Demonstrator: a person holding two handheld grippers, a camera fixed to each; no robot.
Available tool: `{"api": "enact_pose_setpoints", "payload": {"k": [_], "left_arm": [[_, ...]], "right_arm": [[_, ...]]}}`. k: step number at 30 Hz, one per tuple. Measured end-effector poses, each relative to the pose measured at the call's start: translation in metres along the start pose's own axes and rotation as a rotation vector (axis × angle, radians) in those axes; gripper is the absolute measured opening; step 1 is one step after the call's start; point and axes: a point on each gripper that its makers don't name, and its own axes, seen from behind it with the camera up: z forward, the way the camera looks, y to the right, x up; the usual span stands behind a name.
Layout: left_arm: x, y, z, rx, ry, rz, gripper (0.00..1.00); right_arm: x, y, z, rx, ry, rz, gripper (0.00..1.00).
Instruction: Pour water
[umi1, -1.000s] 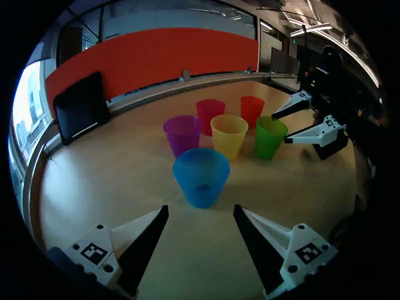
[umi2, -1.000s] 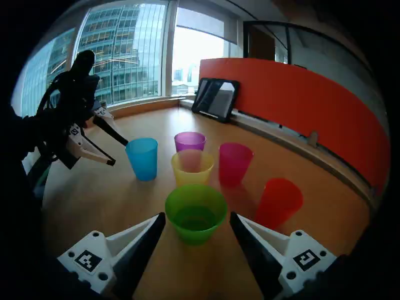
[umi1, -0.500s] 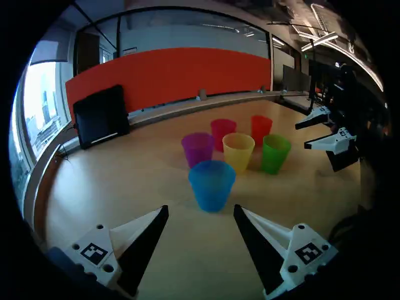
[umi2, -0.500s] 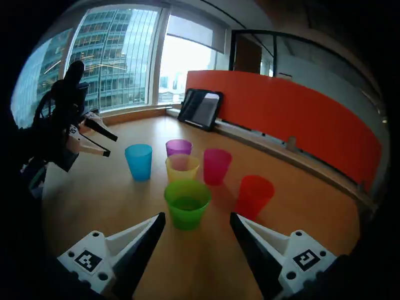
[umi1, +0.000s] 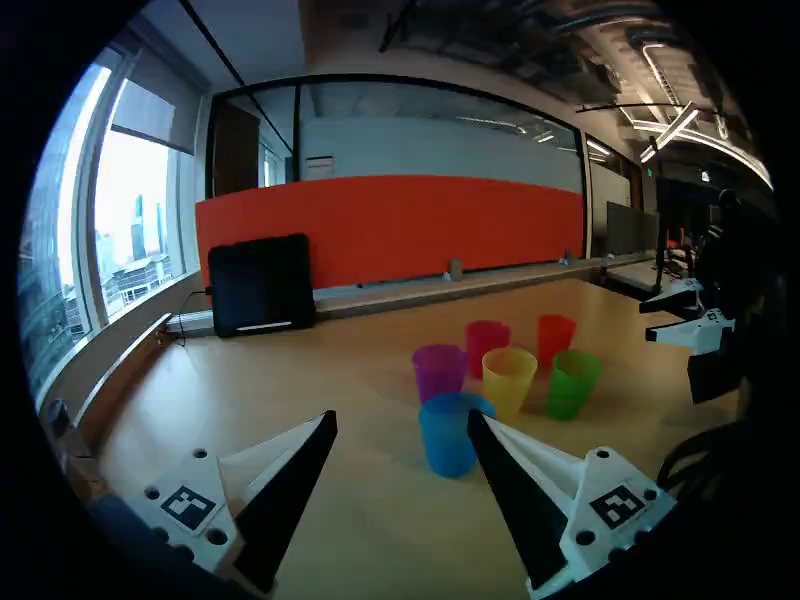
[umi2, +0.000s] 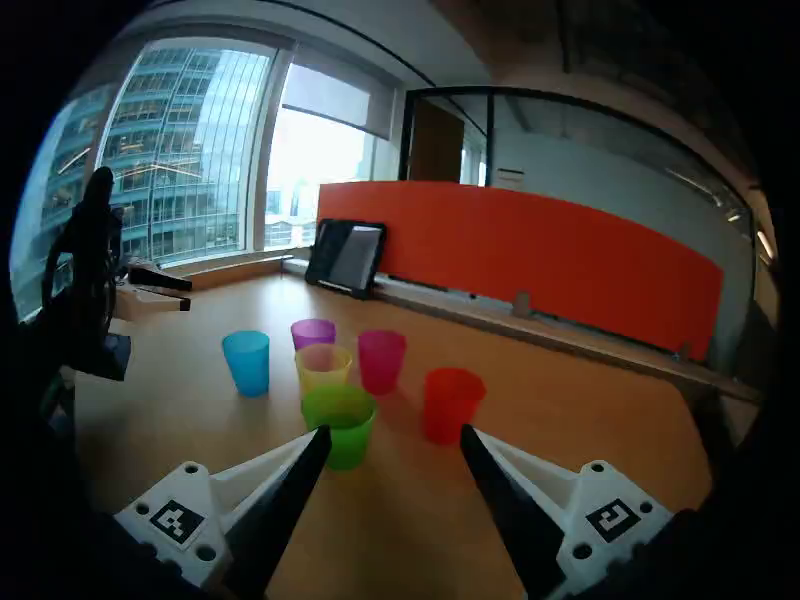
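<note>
Both grippers have drawn back and risen from the cup cluster (umi1: 505, 375). Left gripper (umi1: 400, 415) stands spread and empty, with the blue cup (umi1: 447, 435) just beyond its tips. Right gripper (umi2: 394, 430) is likewise spread and empty, the green cup (umi2: 338, 425) just ahead. Bare table (umi1: 300, 385) lies all round the cluster, as far as the edge beneath the orange partition (umi1: 400, 230).

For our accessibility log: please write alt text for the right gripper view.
Six coloured plastic cups cluster on a wooden table, the green cup nearest, just ahead of the open right tool. Windows and an orange partition stand behind.
</note>
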Motion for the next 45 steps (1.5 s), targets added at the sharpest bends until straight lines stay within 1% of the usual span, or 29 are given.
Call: {"api": "enact_pose_setpoints", "payload": {"k": [8, 11, 17, 23, 28, 33, 38, 45], "left_arm": [[0.022, -0.013, -0.01, 0.104, 0.117, -0.018, 0.97], [0.027, -0.018, -0.014, 0.153, 0.152, -0.01, 0.97], [0.031, -0.021, -0.017, 0.233, 0.195, 0.015, 0.97], [0.027, -0.023, -0.013, 0.289, 0.216, 0.029, 0.97], [0.026, -0.025, -0.011, 0.315, 0.246, 0.024, 0.97], [0.024, -0.029, -0.011, 0.316, 0.279, 0.004, 0.97], [0.016, -0.038, -0.013, 0.319, 0.297, -0.016, 0.97], [0.004, -0.051, -0.014, 0.336, 0.302, -0.038, 0.97]], "right_arm": [[0.013, 0.019, -0.014, -0.132, 0.078, 0.013, 1.0], [0.017, 0.024, -0.017, -0.176, 0.099, 0.024, 1.0], [0.031, 0.038, -0.022, -0.262, 0.165, 0.071, 1.0], [0.044, 0.048, -0.029, -0.318, 0.228, 0.097, 1.0], [0.052, 0.052, -0.032, -0.343, 0.267, 0.111, 1.0], [0.059, 0.053, -0.034, -0.361, 0.283, 0.119, 1.0], [0.062, 0.053, -0.035, -0.373, 0.289, 0.119, 1.0], [0.062, 0.052, -0.035, -0.384, 0.284, 0.119, 1.0]]}}
